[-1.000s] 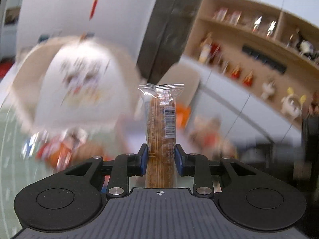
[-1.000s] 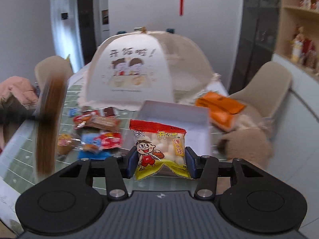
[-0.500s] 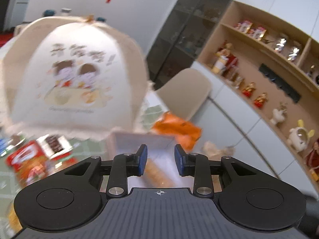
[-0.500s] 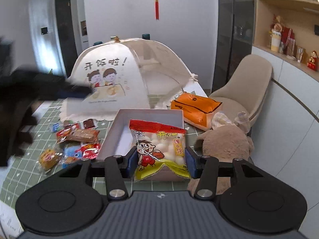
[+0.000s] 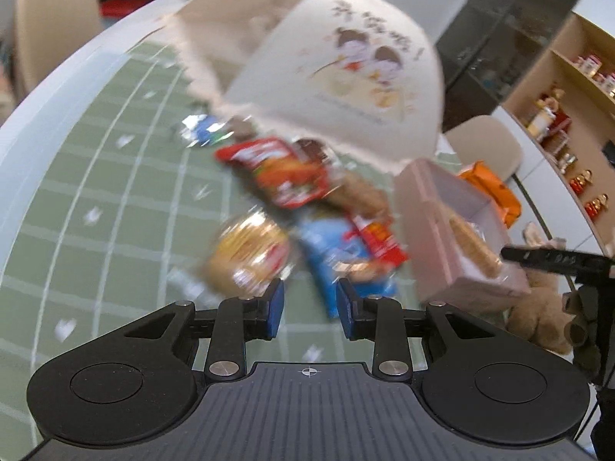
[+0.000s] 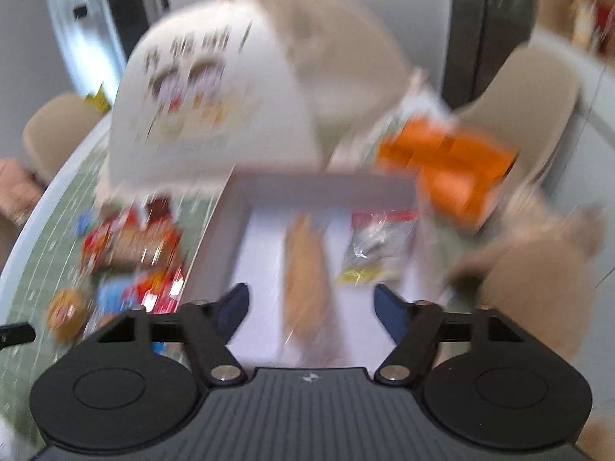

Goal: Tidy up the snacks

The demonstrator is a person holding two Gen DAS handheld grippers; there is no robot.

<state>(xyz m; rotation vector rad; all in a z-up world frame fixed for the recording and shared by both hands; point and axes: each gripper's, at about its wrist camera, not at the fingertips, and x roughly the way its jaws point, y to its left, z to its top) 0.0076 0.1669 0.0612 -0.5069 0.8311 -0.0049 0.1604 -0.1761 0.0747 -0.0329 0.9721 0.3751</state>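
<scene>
— Looking through the right wrist camera, where have the snacks ended up?

— Two lie inside the open box (image 6: pixel 326 184). A long biscuit packet (image 6: pixel 307 269) runs down its middle, and a yellow-and-red packet (image 6: pixel 378 249) lies just beside it, toward the box's right wall.

— And the right gripper (image 6: pixel 311 307)?

— It hangs over the box's near edge. Its jaws have just been closing, yet they stand well apart with nothing gripped between them.

— What about the left gripper (image 5: pixel 309 307)?

— It is over the green checked mat (image 5: pixel 115 192), jaws parted by a narrow gap and empty. Just beyond the fingertips lie loose snacks: a round bun packet (image 5: pixel 250 253), a blue packet (image 5: pixel 338 261), and farther off a red packet (image 5: pixel 284 176).

— Are they touching each other?

— The view is smeared, so I would only say they seem to overlap in a heap. The heap sits between the mat's open left part and the box's left wall.

— Anything else on the table?

— A domed food cover (image 5: pixel 346 65) with a cartoon print stands toward the far edge, behind the heap and the box. An orange bag (image 6: pixel 449 165) lies at the box's far right corner, and a brown plush toy (image 6: pixel 538 276) sits to the box's right.
</scene>
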